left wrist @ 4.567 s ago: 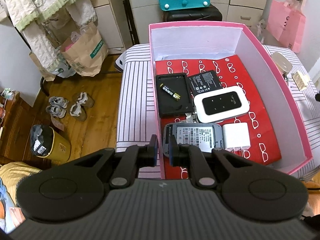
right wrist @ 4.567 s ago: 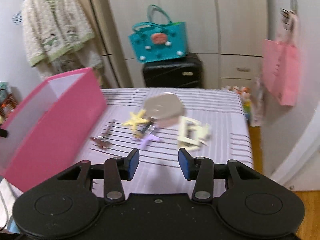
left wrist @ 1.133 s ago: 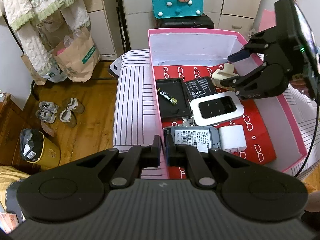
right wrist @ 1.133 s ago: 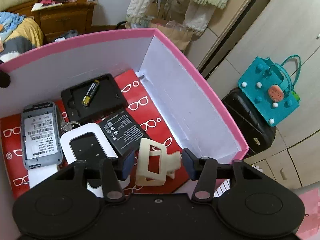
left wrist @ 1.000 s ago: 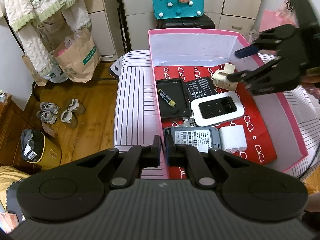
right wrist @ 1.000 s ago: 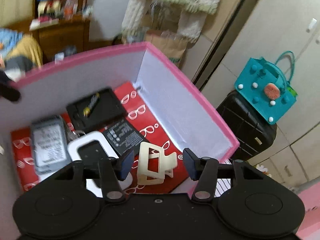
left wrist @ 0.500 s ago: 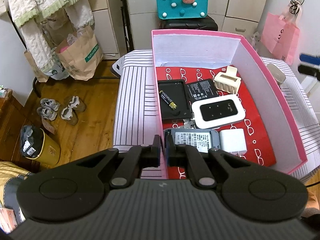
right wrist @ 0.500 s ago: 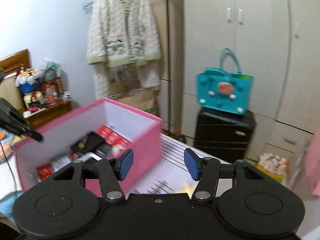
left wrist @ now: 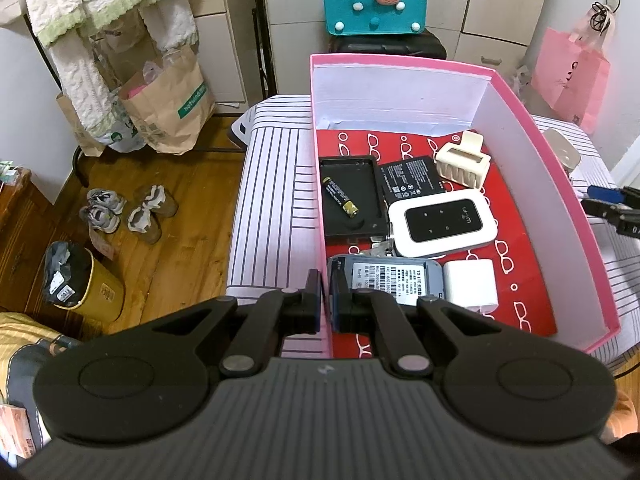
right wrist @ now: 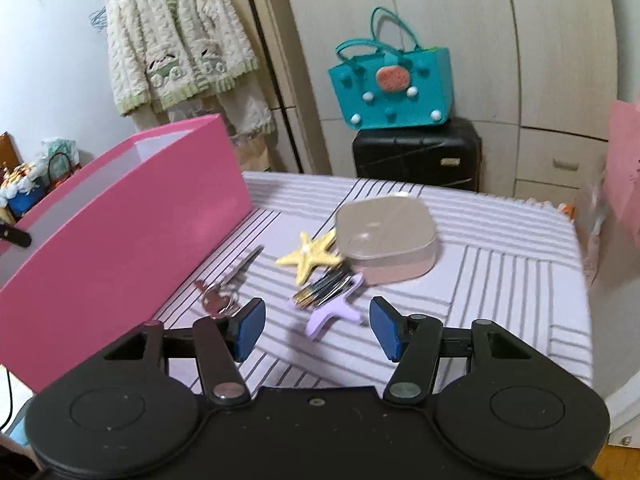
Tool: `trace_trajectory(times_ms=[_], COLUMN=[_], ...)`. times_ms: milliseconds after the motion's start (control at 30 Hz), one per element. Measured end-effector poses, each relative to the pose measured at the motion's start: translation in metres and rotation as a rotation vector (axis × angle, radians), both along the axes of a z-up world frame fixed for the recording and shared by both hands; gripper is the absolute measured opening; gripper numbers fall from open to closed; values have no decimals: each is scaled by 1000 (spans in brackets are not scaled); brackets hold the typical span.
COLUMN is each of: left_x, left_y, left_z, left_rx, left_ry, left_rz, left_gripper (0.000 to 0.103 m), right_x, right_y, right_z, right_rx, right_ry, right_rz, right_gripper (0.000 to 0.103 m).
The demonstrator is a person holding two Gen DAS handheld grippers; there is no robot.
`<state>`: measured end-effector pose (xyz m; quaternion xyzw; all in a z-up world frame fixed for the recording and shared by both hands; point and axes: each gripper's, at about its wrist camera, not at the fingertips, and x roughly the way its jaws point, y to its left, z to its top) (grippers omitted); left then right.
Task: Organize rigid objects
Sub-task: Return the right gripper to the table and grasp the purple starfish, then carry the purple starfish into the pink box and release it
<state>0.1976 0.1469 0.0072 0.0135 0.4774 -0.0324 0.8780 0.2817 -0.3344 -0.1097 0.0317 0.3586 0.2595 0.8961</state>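
Hovering with jaws wide and empty, the right gripper (right wrist: 316,330) faces the purple clip (right wrist: 332,314) just ahead, long axis slanting up-right; the left gripper (left wrist: 325,300) pinches the pink box (left wrist: 552,184) wall.

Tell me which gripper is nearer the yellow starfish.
Right. The right gripper hovers open just short of the yellow starfish; the left gripper is clamped on the pink box wall.

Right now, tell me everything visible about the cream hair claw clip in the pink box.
The cream hair claw clip looks like matte plastic, with a boxy open-framed body, a row of teeth along its near edge and a curved handle behind. It lies at the far right of the pink box on the red glasses-print liner, close beside the black battery pack. No gripper touches it.
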Motion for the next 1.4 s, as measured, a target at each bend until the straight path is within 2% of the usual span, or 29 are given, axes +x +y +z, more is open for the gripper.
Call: trace_trajectory(times_ms=[200, 367, 433, 467, 500, 733, 1067, 1233, 1400], left_x=[2, 3, 3, 3, 3, 3, 4, 3, 0], left_y=[0, 0, 0, 0, 0, 0, -2, -1, -2], left_z=[-1, -2, -1, -1, -1, -3, -4, -4, -2], left_rx=[-1, 0, -1, -1, -2, -2, -7, -19, -26], left_ry=[4, 10, 10, 10, 10, 10, 10, 8, 5], left_rz=[5, 3, 3, 2, 2, 1, -3, 3, 1], left_gripper=[5, 5, 5, 5, 5, 5, 6, 6, 5], right_x=[1, 2, 2, 2, 2, -14, -37, -47, -57], right_y=[13, 26, 26, 26, 25, 28, 36, 43, 56], right_z=[-1, -5, -7, -8, -7, 6, 29, 43, 73], right_rx=[-55, -192, -210, -201, -194, -198, -214, -199, -152], right_ry=[-36, -65, -61, -63, -61, -72, -111, -125, -183], right_rz=[2, 25, 32, 42, 45, 6, 15, 38, 104], right_gripper=[63, 63, 55, 41, 39, 38, 38, 38, 38])
